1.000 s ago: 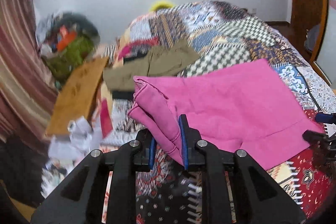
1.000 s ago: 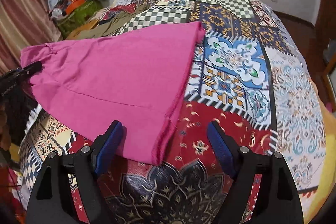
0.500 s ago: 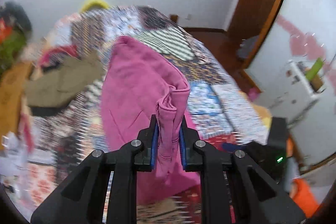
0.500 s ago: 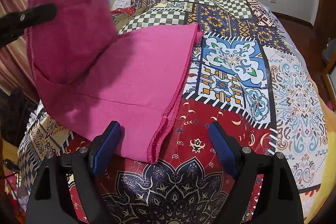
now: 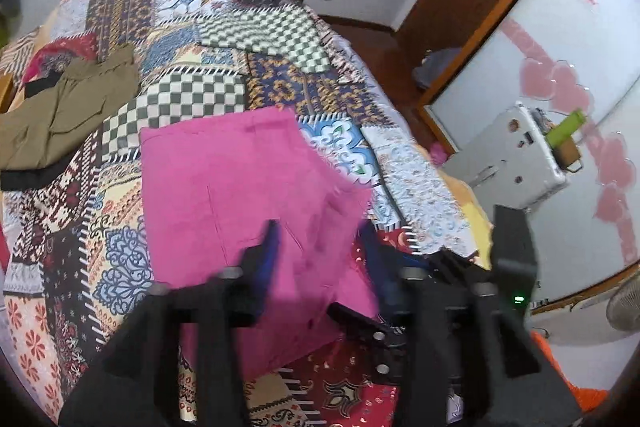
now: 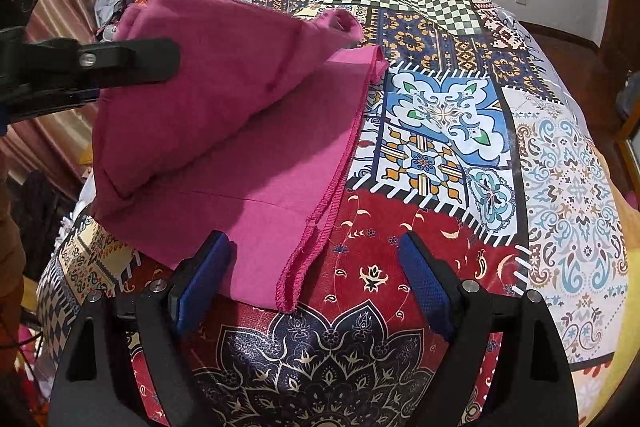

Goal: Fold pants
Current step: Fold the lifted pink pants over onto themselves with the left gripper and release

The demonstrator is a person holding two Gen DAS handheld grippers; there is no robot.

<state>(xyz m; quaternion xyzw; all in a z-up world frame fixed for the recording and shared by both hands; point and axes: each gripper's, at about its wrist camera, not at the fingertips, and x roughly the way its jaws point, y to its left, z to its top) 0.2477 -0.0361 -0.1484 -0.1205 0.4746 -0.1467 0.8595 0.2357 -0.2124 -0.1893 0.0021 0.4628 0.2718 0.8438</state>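
Left gripper [image 5: 316, 247]: jaws opening over the pants [image 5: 224, 187], cloth between them, pads off it. Right gripper [image 6: 312, 279]: wide, empty, straddling the hem corner. Pants: on our bed [image 6: 440, 115], half folded, upper layer not yet settled. We judge the right nearer the hem.
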